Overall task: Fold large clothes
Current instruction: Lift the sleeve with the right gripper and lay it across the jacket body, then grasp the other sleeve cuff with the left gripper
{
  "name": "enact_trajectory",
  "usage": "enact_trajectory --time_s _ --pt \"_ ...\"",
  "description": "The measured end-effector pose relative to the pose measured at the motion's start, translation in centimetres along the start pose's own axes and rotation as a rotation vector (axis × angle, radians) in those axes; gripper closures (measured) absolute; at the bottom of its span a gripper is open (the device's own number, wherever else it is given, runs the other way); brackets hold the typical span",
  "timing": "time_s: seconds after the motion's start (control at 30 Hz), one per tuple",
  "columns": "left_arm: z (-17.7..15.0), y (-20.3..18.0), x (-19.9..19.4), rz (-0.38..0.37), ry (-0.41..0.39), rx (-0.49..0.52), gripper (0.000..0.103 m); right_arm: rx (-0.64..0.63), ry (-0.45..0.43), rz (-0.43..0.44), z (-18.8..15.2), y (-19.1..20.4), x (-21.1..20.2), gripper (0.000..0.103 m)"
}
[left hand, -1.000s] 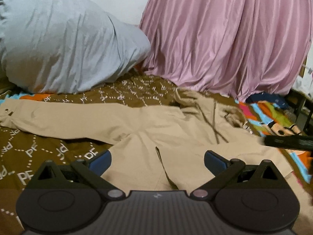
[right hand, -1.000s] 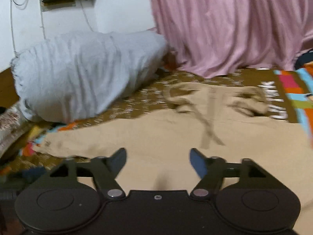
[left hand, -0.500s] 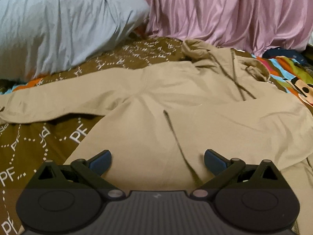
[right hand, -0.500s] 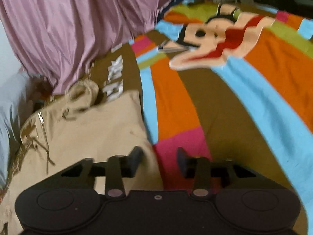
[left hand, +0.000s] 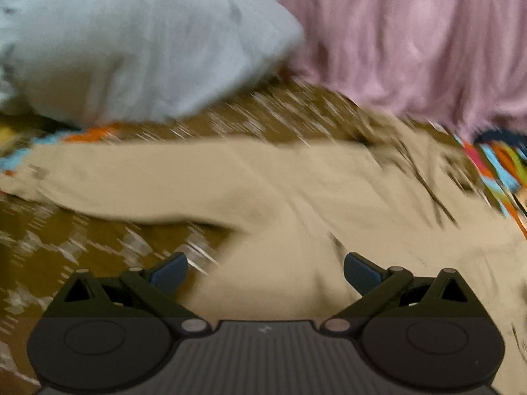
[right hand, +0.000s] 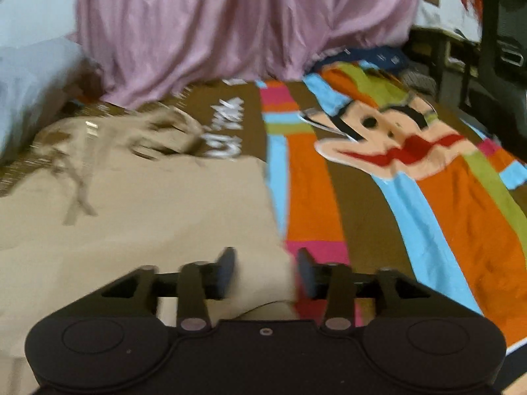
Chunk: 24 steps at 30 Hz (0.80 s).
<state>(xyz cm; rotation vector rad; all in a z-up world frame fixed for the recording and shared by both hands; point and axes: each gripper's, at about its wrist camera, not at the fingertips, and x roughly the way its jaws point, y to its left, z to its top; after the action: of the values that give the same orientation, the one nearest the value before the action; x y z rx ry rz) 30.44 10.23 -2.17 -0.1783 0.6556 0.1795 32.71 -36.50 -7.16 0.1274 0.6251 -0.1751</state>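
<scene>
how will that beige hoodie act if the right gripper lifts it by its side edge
The beige hoodie lies flat and creased on the bedspread, so it will probably drape and sag, not hold shape. Its long sleeve would likely trail behind. The right gripper, jaws opening around the edge, should find it light.

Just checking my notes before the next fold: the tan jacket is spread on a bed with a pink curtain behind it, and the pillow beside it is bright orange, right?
Not quite. The pillow is pale grey-blue, not orange, as the left wrist view shows. The rest holds: the tan jacket lies spread on the bed, with the pink curtain behind it.
</scene>
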Motion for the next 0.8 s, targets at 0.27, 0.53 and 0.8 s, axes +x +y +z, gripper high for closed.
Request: enact_trajectory --time_s 0.27,0.53,0.8 --pt "4.9 15.8 -1.7 0.143 -0.062 -0.351 0.001 0.007 0.025 0.272 -3.7 6.1 -9.5 0.009" --pt "5.6 28.4 3.3 0.218 -0.006 -0.465 0.001 -0.097 0.085 0.448 -9.9 14.0 -14.0 0.004" --pt "4.9 36.2 7.2 0.228 0.001 -0.651 0.014 -0.11 0.134 0.45 -11.2 17.7 -13.5 0.003"
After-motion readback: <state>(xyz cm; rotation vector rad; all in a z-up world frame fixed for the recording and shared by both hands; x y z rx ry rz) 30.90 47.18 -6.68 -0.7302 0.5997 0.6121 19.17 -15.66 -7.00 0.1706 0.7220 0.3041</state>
